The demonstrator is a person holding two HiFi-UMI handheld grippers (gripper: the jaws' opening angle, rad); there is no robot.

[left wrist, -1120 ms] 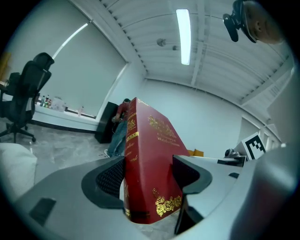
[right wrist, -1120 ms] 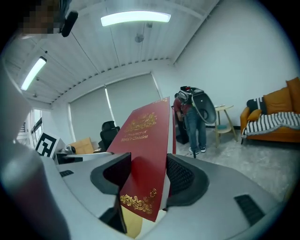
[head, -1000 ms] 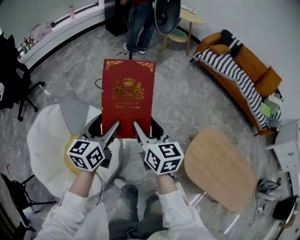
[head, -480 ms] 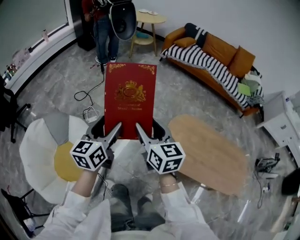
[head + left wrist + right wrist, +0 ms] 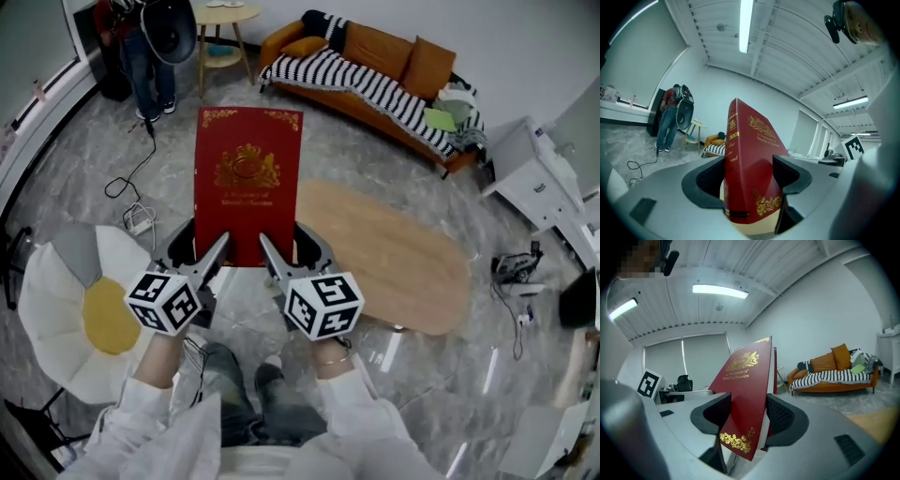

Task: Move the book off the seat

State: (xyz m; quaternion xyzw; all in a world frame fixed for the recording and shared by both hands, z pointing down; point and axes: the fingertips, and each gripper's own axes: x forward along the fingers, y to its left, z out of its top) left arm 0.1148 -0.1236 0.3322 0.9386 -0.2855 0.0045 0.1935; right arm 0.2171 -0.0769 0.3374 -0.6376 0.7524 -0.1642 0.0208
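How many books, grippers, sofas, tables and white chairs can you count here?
book: 1
left gripper, right gripper: 2
sofa: 1
oval table, side table: 2
white chair: 1
Total: 7

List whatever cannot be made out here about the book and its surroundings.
- Lower edge of the book: in the head view it is hidden behind the left hand-held gripper and the right hand-held gripper, both clamped on it.
- Gold title print: too small to read in the head view.
- Person at the top left: cut off by the top edge of the head view.
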